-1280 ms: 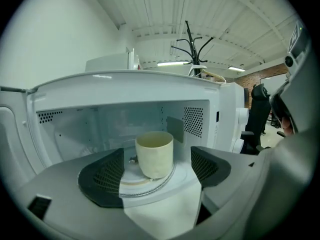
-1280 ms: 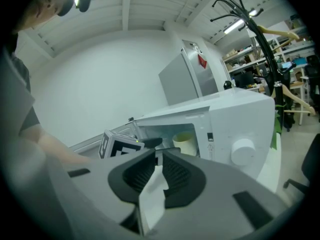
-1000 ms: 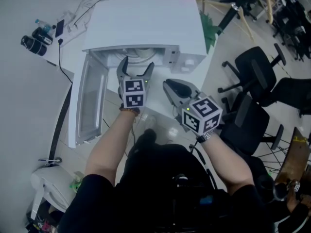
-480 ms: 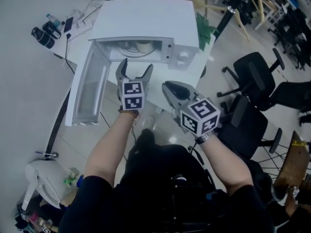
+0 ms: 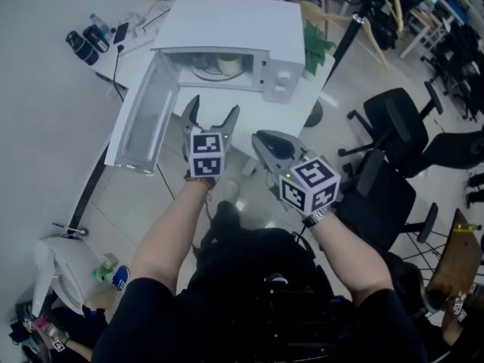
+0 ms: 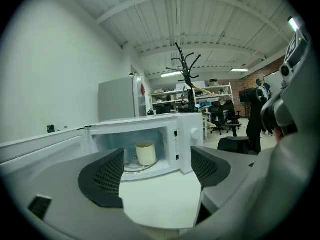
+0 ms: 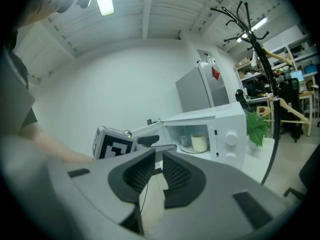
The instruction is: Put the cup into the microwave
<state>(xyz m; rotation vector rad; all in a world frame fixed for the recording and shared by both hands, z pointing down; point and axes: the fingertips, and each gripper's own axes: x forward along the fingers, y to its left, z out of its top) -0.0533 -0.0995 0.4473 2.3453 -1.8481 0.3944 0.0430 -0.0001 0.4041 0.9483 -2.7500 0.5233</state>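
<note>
We can read no words, numbers or brands. The white cubes [image 5: 206, 153] carry only black square marker patterns, and the red tag [image 7: 215, 74] on the tall grey cabinet [image 7: 197, 96] is too small.

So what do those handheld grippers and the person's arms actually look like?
The left gripper and right gripper are grey, each with two dark textured jaw pads and a white cube of black square markers. The person wears a black short-sleeved top.

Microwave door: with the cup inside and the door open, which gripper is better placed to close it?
Probably left. The left gripper is open, empty and on the side where the door swings out; the right gripper is shut and farther from it.
</note>
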